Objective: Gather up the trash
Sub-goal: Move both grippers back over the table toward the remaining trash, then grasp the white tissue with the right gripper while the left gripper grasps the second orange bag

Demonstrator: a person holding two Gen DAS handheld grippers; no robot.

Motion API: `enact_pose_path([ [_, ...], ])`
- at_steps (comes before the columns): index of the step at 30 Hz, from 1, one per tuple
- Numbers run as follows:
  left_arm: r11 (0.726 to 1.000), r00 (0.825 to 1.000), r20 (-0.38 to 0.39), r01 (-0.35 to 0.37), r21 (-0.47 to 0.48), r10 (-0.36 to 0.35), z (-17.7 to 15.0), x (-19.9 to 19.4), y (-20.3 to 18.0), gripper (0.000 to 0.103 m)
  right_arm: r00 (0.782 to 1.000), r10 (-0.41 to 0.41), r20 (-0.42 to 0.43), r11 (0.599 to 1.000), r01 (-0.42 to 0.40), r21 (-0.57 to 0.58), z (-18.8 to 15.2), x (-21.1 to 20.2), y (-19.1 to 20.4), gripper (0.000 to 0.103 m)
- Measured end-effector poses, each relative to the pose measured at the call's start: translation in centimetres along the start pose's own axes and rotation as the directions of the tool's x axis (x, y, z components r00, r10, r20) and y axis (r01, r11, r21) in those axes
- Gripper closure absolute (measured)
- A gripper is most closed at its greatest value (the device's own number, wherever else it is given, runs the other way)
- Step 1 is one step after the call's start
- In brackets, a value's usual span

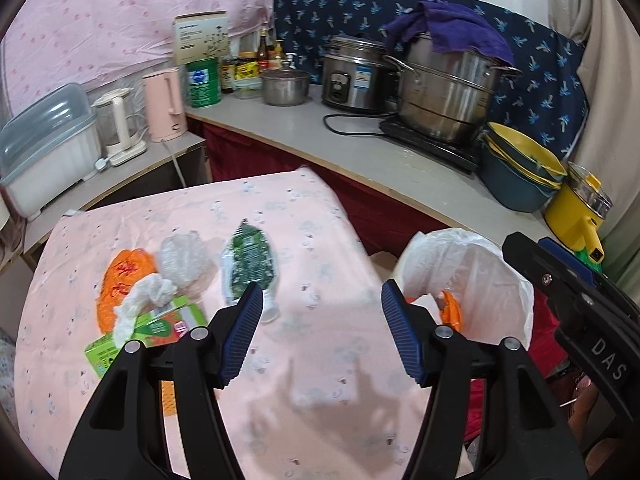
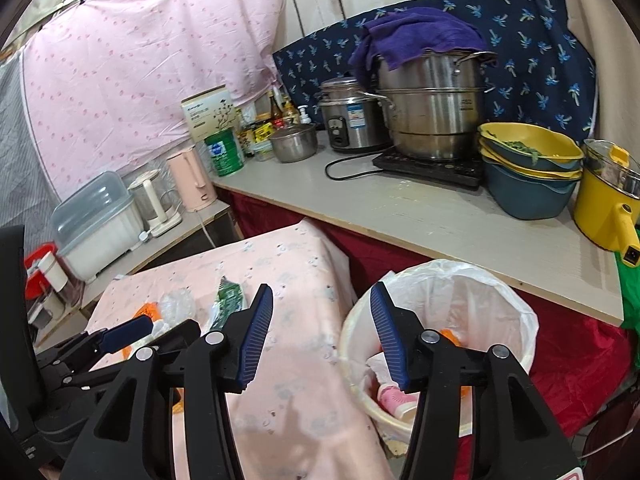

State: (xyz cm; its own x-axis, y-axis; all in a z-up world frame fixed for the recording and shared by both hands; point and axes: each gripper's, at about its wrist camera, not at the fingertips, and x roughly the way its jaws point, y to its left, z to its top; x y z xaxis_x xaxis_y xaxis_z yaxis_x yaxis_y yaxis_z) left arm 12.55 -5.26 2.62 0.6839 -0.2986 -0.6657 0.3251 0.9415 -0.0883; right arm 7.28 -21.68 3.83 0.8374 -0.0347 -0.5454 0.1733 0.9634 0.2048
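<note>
On the pink table (image 1: pixel 280 360), the left wrist view shows trash toward its left edge: orange wrapper (image 1: pixel 120 280), tissue (image 1: pixel 140 304), green box (image 1: pixel 160 328), clear plastic (image 1: pixel 184 260), green packet (image 1: pixel 248 268). The left gripper (image 1: pixel 322 332) hangs released above the cloth, grasping nothing. Only the right view looks into the bin (image 2: pixel 512 320) off the table's right edge, with the right gripper (image 2: pixel 322 334) likewise released and empty.

We're in a cramped home kitchen. Counter (image 2: pixel 460 216) holds a steel steamer pot (image 2: pixel 434 120), rice cooker (image 2: pixel 352 120), sauce bottles (image 2: pixel 276 114). Kettle (image 1: pixel 166 104) sits beside.
</note>
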Motion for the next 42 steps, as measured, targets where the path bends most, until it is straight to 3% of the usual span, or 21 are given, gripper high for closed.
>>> enact_pose_path([
  [15,0.979,0.99,-0.015,-0.14,-0.149,0.139,-1.9,-1.3,10.8,0.044,0.993,0.088,-0.084,0.989,-0.098,-0.111,-1.8,2.9,8.7,0.053],
  [21,0.963,0.981,-0.029,-0.194,-0.186,0.192,-3.1,-1.6,15.1,0.038,0.984,0.122,-0.131,0.98,-0.14,-0.142,-3.1,4.8,12.0,0.053],
  [35,0.923,0.956,-0.108,-0.291,-0.254,0.272,-5.4,-0.5,22.7,0.038,0.946,0.193,-0.262,0.944,-0.252,-0.212,-6.1,10.8,20.1,0.053],
  [42,0.908,0.949,-0.14,-0.313,-0.279,0.284,-6.0,0.7,25.4,0.038,0.914,0.227,-0.337,0.931,-0.305,-0.201,-7.3,15.0,23.4,0.053],
])
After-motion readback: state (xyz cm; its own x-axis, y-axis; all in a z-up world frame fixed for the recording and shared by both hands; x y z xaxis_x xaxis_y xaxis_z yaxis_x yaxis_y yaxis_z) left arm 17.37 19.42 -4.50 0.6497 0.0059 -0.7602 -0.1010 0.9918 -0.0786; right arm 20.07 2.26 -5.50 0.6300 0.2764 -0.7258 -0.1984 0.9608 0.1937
